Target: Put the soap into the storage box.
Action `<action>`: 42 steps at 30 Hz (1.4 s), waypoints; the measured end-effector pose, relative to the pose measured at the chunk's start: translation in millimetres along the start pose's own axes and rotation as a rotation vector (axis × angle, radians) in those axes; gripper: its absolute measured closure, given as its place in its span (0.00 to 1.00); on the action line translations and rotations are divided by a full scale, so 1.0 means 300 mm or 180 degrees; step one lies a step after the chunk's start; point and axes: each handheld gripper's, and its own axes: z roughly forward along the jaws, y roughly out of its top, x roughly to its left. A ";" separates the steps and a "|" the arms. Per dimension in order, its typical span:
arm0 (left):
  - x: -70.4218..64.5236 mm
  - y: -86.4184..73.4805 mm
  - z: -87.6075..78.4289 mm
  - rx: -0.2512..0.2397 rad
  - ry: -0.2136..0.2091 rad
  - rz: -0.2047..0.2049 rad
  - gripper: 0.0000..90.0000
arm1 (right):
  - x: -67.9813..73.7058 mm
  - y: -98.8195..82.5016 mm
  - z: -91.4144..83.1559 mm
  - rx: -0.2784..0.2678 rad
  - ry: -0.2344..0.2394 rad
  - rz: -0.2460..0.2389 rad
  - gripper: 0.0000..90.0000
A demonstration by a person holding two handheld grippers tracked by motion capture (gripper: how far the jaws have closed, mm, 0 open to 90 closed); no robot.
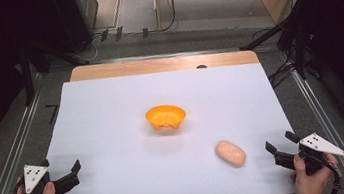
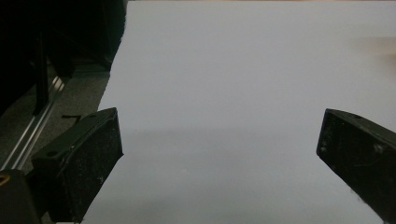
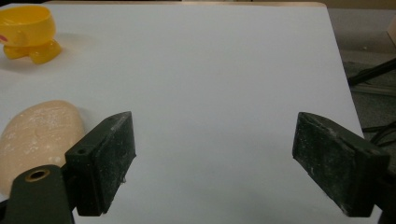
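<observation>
While both grippers, left [image 1: 71, 171] and right [image 1: 279, 149], stood spread and empty, the bun [image 1: 231, 153] lay near the right one.

On the sheet [image 1: 112, 115] that covers the table I see the bowl [image 1: 165, 117] near the middle. The bread roll [image 1: 231, 153] lies nearer to the front edge and to the right of the bowl, well apart from it. My right gripper [image 1: 279, 146] is at the front right corner, just right of the roll. My left gripper [image 1: 69, 173] is at the front left corner. A small thing [image 1: 201, 66] at the back edge I cannot identify.
</observation>
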 end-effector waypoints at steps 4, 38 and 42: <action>-0.001 0.000 0.001 0.0002 0.0002 0.0000 0.01 | 0.012 0.002 0.007 0.0072 -0.0045 -0.0111 0.15; -0.014 0.003 0.017 0.0119 0.0034 0.0112 0.04 | 0.078 0.103 0.052 0.0918 0.0362 -0.0713 0.39; -0.015 0.004 0.017 0.0125 0.0038 0.0130 0.05 | 0.092 0.117 0.064 0.1055 0.0395 -0.0750 0.36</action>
